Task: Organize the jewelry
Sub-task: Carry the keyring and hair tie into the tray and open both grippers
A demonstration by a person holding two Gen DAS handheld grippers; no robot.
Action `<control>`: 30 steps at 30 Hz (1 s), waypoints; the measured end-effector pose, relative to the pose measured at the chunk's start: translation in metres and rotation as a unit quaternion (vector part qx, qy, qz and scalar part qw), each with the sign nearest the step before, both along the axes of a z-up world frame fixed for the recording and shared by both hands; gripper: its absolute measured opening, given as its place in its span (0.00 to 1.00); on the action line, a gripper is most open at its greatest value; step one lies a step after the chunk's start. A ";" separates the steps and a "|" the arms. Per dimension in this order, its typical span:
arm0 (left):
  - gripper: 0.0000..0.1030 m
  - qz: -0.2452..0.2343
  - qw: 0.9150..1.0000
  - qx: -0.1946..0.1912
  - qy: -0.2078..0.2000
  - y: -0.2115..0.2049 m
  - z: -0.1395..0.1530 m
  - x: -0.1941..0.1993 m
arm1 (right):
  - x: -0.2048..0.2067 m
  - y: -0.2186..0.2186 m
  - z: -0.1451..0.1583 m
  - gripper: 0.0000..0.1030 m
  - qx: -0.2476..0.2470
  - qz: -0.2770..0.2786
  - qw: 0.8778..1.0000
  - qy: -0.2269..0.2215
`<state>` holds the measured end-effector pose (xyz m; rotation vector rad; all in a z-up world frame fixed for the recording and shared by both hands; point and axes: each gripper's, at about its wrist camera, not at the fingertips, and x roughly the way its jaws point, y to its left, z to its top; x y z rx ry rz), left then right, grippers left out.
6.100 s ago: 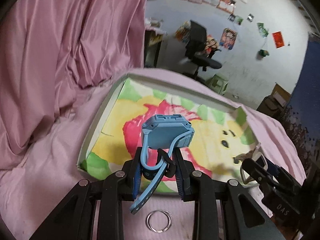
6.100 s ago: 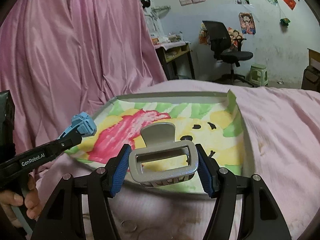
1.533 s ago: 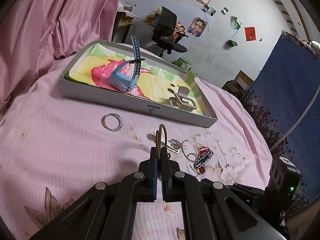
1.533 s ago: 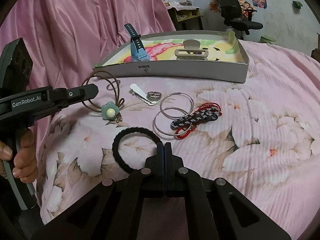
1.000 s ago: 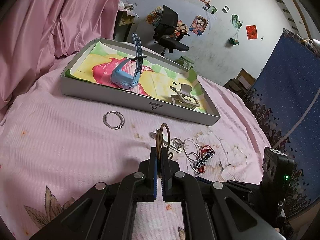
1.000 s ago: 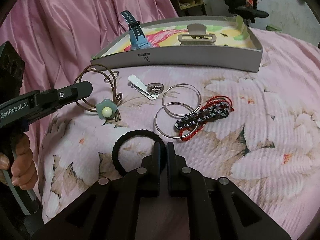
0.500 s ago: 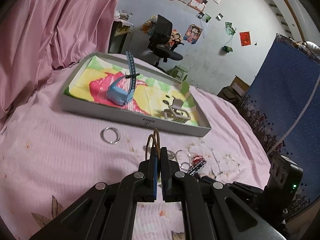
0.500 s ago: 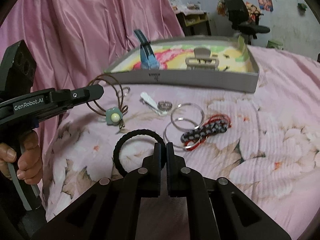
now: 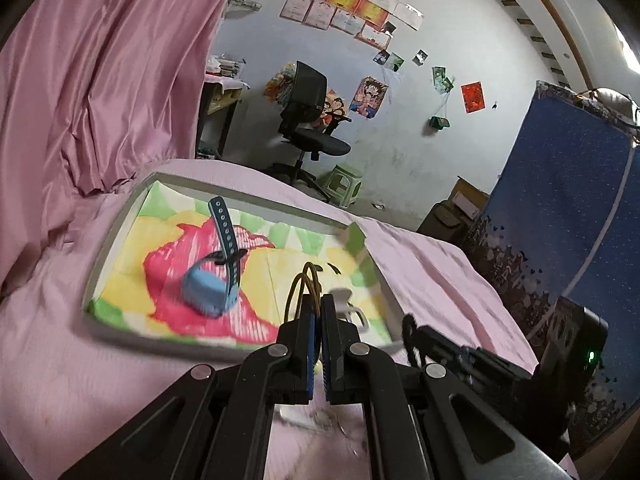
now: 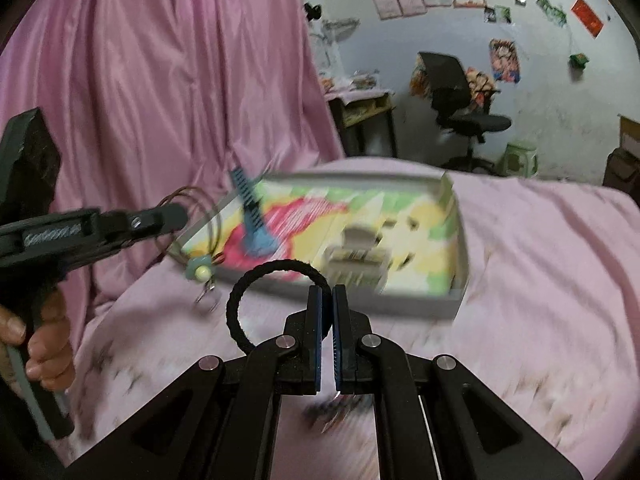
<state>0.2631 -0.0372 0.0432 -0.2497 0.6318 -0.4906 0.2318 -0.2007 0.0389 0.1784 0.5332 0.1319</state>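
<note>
Jewelry tray (image 9: 105,264), pink bedspread (image 9: 60,360), office chair (image 9: 308,120)

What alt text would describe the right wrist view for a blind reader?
The right gripper pinches a black hair tie above a pink bedsheet, facing a grey tray holding a blue watch and a hair claw. At left, the left gripper holds a brown flower hair tie.

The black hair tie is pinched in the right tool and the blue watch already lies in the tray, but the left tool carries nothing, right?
Not quite. The left tool is shut on a brown wire hair loop with a small flower charm, as the right wrist view shows. The rest holds: the right tool grips the black hair tie, and the blue watch lies in the tray.
</note>
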 end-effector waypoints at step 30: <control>0.21 0.024 0.995 0.067 0.063 -0.021 -0.052 0.044 | 0.081 -0.029 -0.046 0.20 0.008 -0.070 0.995 0.075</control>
